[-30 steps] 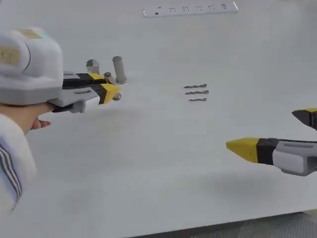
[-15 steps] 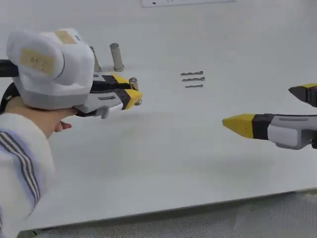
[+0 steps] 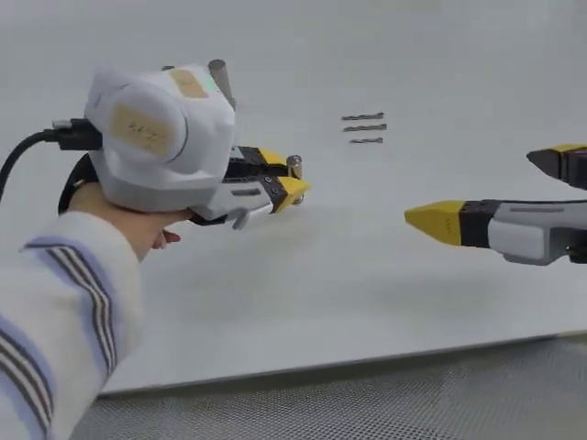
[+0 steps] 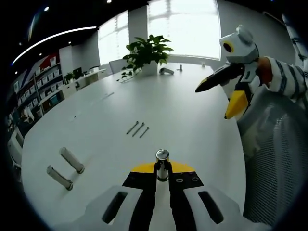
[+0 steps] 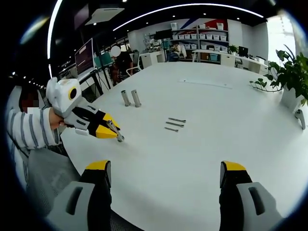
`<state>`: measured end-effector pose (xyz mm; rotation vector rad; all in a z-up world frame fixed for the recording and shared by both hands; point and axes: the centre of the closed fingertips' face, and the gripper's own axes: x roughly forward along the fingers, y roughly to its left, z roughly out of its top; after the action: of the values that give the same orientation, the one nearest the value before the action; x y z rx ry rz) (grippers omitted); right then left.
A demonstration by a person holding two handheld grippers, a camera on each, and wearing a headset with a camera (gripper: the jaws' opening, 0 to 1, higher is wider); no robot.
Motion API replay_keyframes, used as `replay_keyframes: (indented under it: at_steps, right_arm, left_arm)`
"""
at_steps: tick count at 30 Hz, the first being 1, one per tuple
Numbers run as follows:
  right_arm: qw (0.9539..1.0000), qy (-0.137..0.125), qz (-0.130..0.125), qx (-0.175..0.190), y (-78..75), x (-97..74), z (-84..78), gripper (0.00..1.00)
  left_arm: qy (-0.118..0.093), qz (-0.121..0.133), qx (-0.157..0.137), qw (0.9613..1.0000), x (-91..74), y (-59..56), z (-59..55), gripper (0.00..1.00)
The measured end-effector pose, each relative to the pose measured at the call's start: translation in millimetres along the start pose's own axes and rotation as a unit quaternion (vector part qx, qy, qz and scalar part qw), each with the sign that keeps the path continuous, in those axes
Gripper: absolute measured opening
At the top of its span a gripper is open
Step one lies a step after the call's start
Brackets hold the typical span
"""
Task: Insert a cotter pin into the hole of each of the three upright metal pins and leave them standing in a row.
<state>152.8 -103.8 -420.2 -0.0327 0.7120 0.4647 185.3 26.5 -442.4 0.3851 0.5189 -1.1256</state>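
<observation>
Left gripper (image 3: 292, 181) pinches one metal pin (image 4: 162, 163) at its tips, over the white table (image 3: 367, 275); right gripper (image 5: 166, 168) hangs with jaws spread wide, holding nothing; two other pins (image 5: 136, 98) stand side by side; three cotter pins (image 3: 364, 128) lie in a row nearby.

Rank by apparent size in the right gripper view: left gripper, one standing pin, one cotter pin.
1. Left gripper, also nearest the camera.
2. Standing pin.
3. Cotter pin: similar length, but much thinner.
</observation>
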Motion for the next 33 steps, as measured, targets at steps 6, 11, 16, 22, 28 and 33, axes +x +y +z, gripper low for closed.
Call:
replay_keyframes:
  at_steps: [6, 11, 16, 22, 28, 33]
  right_arm:
    - [0.9998, 0.000, 0.010, 0.018, -0.7, 4.6, -7.4, 0.93]
    - [0.9998, 0.004, 0.014, 0.016, -0.6, 6.8, -9.6, 0.93]
    - [0.9997, 0.008, 0.022, 0.009, 2.5, 10.8, -9.9, 0.93]
    - [0.9995, 0.009, 0.030, 0.002, 8.5, 12.4, -9.3, 0.93]
    - [0.9994, 0.009, 0.034, 0.000, 10.7, 13.4, -10.2, 0.93]
    - [0.9994, 0.010, 0.033, -0.002, 11.1, 13.0, -10.9, 0.93]
  left_arm:
    - [0.006, -0.014, -0.013, 0.9998, 8.6, -4.7, -7.1, 0.05]
    - [0.009, -0.012, 0.000, 0.9999, 10.5, -6.3, -9.5, 0.05]
    - [0.012, -0.010, 0.006, 0.9999, 11.5, -7.7, -12.9, 0.05]
    - [0.017, -0.007, 0.002, 0.9998, 11.3, -9.8, -17.2, 0.05]
    - [0.012, -0.009, -0.005, 0.9999, 11.9, -13.1, -17.3, 0.05]
    - [0.012, -0.007, -0.006, 0.9999, 11.3, -13.8, -17.9, 0.05]
